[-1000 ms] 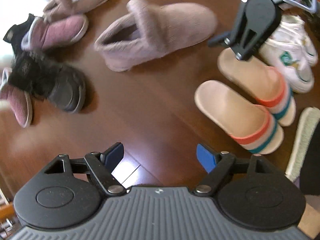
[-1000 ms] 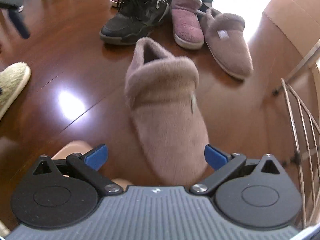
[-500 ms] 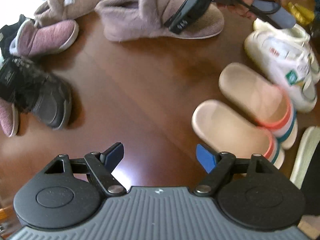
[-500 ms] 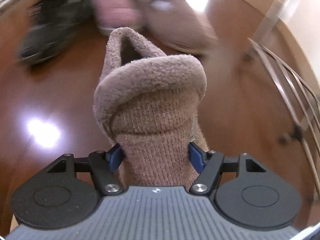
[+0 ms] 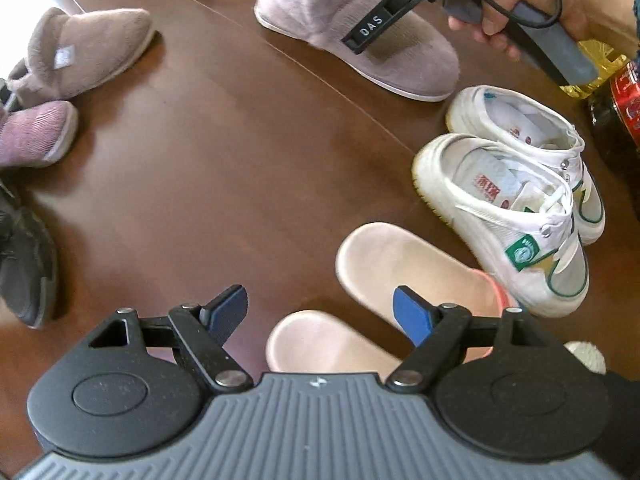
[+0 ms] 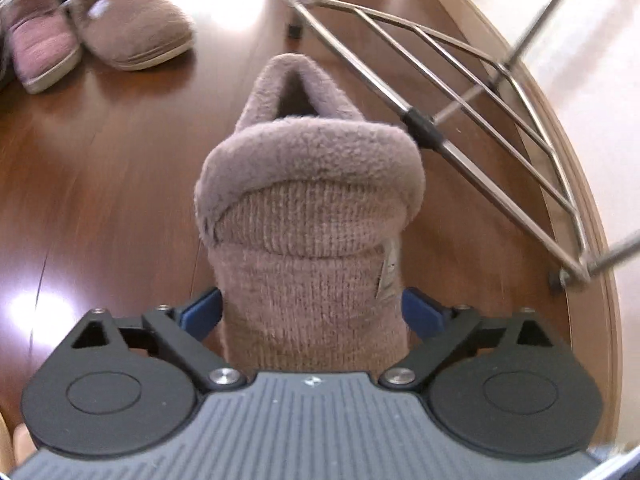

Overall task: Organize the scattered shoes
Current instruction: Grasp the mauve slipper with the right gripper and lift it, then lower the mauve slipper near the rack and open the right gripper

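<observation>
Dark polished wood floor [image 5: 224, 168], shoes ringed round a bare middle. My right gripper [image 6: 312, 312] tilts steeply down over the mauve knit slipper [image 6: 312, 216], jaws opening, the slipper's toe between the blue pads, its sole on the floor beside a wire rack [image 6: 472, 92] near the floor's edge. My left gripper [image 5: 320, 312] hangs wide and empty above two pink slides [image 5: 384, 264], white sneakers [image 5: 516, 216] just beside.

Home — slippers [image 5: 84, 46], wooden floor [image 5: 224, 168]
</observation>
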`<action>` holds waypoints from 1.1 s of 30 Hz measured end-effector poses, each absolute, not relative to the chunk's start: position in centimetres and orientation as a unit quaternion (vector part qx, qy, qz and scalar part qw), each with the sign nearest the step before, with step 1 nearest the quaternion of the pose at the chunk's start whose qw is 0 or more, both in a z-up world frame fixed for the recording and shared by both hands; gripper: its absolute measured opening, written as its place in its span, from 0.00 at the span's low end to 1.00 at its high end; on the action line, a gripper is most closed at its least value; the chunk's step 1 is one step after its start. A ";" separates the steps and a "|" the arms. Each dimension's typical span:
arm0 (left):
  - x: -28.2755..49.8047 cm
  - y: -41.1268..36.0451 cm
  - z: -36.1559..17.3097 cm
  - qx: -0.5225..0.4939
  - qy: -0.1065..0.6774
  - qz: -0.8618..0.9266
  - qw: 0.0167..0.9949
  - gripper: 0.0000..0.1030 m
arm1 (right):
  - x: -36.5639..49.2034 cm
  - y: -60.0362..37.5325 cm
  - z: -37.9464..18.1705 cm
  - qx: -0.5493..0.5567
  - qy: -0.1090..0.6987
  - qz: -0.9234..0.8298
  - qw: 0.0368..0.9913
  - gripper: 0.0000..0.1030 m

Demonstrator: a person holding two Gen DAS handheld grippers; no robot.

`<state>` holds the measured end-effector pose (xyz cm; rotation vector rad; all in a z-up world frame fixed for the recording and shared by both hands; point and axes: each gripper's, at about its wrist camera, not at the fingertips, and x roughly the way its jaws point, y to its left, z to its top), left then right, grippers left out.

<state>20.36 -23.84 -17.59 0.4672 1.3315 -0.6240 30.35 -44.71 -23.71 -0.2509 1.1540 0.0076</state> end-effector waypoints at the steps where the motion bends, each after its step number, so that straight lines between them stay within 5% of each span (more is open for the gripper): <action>1: 20.3 -24.1 -17.9 0.211 0.605 -0.281 0.715 0.79 | 30.3 -44.7 -24.2 -0.117 0.541 0.010 0.833 0.82; 5: 20.0 -24.7 -18.8 0.221 0.606 -0.279 0.712 0.79 | 30.3 -45.2 -24.5 -0.121 0.518 0.020 0.847 0.68; 20: 19.6 -27.1 -19.2 0.233 0.601 -0.285 0.710 0.79 | 29.8 -44.8 -23.8 -0.112 0.546 0.000 0.831 0.61; 33: 18.9 -26.2 -15.7 0.228 0.597 -0.261 0.723 0.79 | 27.1 -44.3 -20.0 -0.102 0.568 -0.046 0.815 0.79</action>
